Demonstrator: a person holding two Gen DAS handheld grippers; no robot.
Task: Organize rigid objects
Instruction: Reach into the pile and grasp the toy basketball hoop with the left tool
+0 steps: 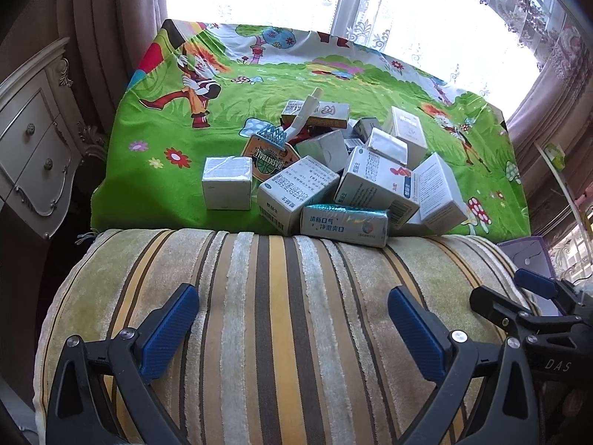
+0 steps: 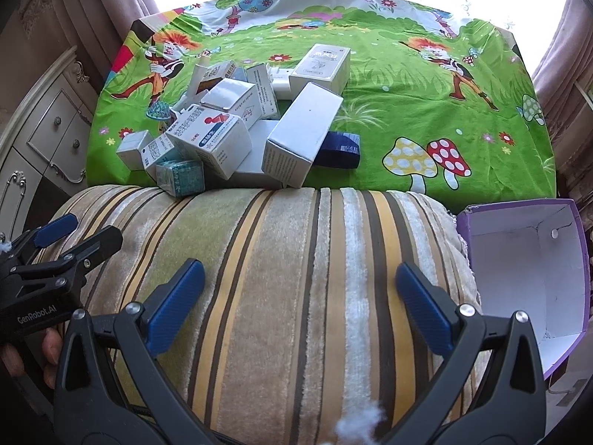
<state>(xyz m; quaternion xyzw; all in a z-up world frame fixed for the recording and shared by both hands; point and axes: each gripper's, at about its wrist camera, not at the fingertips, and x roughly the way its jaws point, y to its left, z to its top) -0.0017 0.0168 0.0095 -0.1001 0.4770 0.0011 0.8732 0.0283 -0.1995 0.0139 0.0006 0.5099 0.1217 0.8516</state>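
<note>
A pile of small cardboard boxes [image 1: 348, 170] [image 2: 237, 126] lies on a green cartoon-print cloth [image 1: 155, 170] [image 2: 407, 104], just beyond a striped cushion. A teal box [image 1: 344, 224] [image 2: 181, 178] sits at the pile's near edge. A white brush with a teal head [image 1: 292, 126] [image 2: 163, 111] leans on the pile. A dark blue box [image 2: 341, 150] lies at its right. My left gripper [image 1: 292, 315] is open over the cushion with nothing between its fingers. My right gripper [image 2: 300, 289] is open too, hovering over the same cushion.
The striped cushion [image 1: 281, 315] [image 2: 289, 278] fills the foreground. An open purple box with a white inside [image 2: 526, 274] stands at the right. A white carved drawer cabinet [image 1: 33, 141] [image 2: 44, 129] stands at the left. Curtains and a bright window lie behind.
</note>
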